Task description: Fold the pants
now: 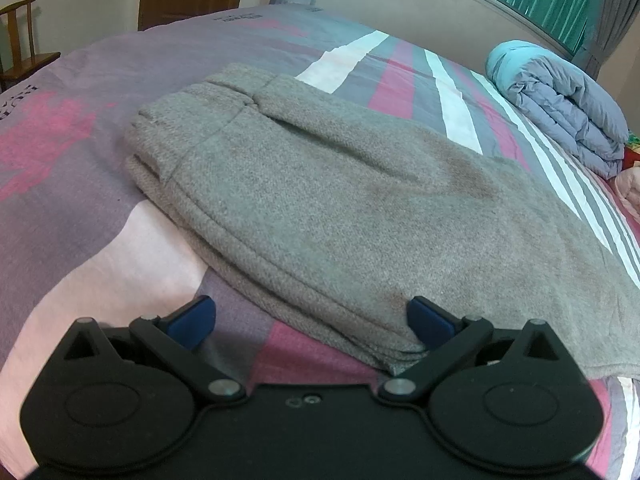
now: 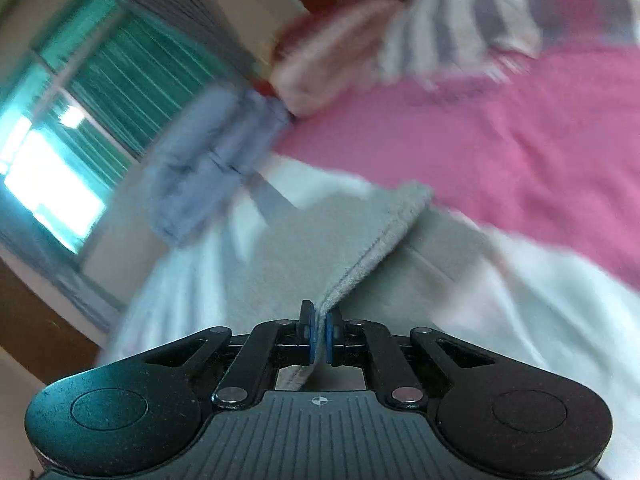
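Grey knit pants (image 1: 320, 200) lie partly folded on the bed, waistband toward the far left, layered edges facing me. My left gripper (image 1: 310, 320) is open and empty, its blue pads (image 1: 192, 318) spread on either side of the pants' near folded edge, just short of it. In the right wrist view, my right gripper (image 2: 319, 334) is shut on an edge of the grey pants (image 2: 320, 256), and the fabric rises from the pads as a lifted ridge. That view is motion-blurred.
The bed has a pink, purple and white striped cover (image 1: 80, 200). A folded blue-grey quilt (image 1: 560, 96) lies at the far right, also in the right wrist view (image 2: 208, 168). A wooden chair (image 1: 20, 48) and door stand at the back left. A window (image 2: 60, 152) shows.
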The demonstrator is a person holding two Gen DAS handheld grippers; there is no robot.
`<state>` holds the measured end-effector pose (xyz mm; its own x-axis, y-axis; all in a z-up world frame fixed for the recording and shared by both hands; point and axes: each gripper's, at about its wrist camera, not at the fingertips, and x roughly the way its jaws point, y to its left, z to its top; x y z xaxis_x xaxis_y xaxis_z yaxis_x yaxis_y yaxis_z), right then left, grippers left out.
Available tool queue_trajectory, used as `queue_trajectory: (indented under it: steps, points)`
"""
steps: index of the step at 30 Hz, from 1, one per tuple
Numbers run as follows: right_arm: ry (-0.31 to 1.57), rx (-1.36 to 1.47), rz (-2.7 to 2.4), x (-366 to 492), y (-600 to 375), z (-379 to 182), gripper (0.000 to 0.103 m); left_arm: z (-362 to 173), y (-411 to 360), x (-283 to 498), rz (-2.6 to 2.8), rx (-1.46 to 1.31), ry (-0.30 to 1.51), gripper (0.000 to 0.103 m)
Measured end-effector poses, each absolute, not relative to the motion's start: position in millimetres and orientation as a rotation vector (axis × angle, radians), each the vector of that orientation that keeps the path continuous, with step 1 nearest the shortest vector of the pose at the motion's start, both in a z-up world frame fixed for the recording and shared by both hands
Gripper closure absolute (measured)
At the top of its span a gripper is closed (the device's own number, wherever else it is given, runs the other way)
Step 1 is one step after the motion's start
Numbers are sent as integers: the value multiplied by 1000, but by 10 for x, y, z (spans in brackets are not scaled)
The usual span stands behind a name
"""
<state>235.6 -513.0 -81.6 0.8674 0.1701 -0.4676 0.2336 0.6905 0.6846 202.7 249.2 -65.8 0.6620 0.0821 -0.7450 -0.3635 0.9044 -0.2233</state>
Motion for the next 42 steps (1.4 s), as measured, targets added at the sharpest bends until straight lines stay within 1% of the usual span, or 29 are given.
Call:
queue_trajectory:
  steps: [1, 4, 11, 13, 14, 16, 17, 18, 19, 20, 21, 22, 27, 28, 29, 30, 31, 32, 33, 34, 42]
  points:
    - [548, 876, -34, 2340, -5187, -939, 98, -656, 2496, 2029, 257, -373, 815, 6]
    - [491, 1035, -21, 2270, -5362, -1094, 98, -655, 2499, 2035, 259, -373, 818, 6]
    - [451, 1090, -136, 2406, -5595, -1030, 99, -660, 2487, 2048, 267, -369, 818, 6]
    - [486, 1053, -145, 2534, -5642, -935, 99, -662, 2481, 2046, 269, -369, 816, 6]
    - [458, 1039, -119, 2553, -5663, -849, 99, -663, 2479, 2044, 270, -368, 816, 6]
    - [258, 1075, -33, 2336, -5703, -644, 99, -664, 2476, 2044, 272, -366, 815, 6]
    - [200, 1097, -30, 2208, -5709, -643, 99, -669, 2473, 2041, 274, -368, 812, 6]
    - [238, 1067, -80, 2179, -5671, -733, 99, -674, 2470, 2040, 277, -367, 809, 6]
    - [389, 1064, -146, 2263, -5647, -939, 99, -676, 2467, 2041, 279, -365, 809, 6]
    - [452, 1131, -150, 2275, -5680, -1159, 100, -672, 2464, 2042, 279, -364, 810, 6]
    - [405, 1154, -128, 2201, -5711, -1216, 100, -668, 2465, 2044, 280, -364, 813, 6]
    - [401, 1131, -136, 2183, -5701, -1184, 100, -668, 2467, 2044, 279, -364, 813, 6]
    - [500, 976, -182, 2346, -5573, -979, 99, -672, 2454, 2017, 285, -364, 801, 6]
    - [437, 968, -135, 2321, -5552, -864, 99, -674, 2452, 2014, 288, -363, 800, 6]
    - [290, 1040, -33, 2194, -5575, -788, 100, -672, 2452, 2017, 291, -363, 801, 6]
    - [214, 1056, 14, 2102, -5579, -762, 100, -672, 2449, 2019, 292, -363, 802, 6]
    - [306, 1013, -76, 2152, -5559, -839, 99, -671, 2451, 2020, 292, -363, 804, 6]
    - [476, 1048, -148, 2256, -5591, -1072, 100, -667, 2449, 2017, 290, -363, 806, 6]
    - [466, 1102, -124, 2222, -5637, -1223, 101, -661, 2454, 2015, 288, -364, 809, 6]
    - [438, 1097, -115, 2173, -5647, -1234, 101, -656, 2455, 2015, 287, -364, 812, 6]
    - [448, 1077, -134, 2195, -5588, -1210, 101, -671, 2451, 2018, 292, -365, 799, 6]
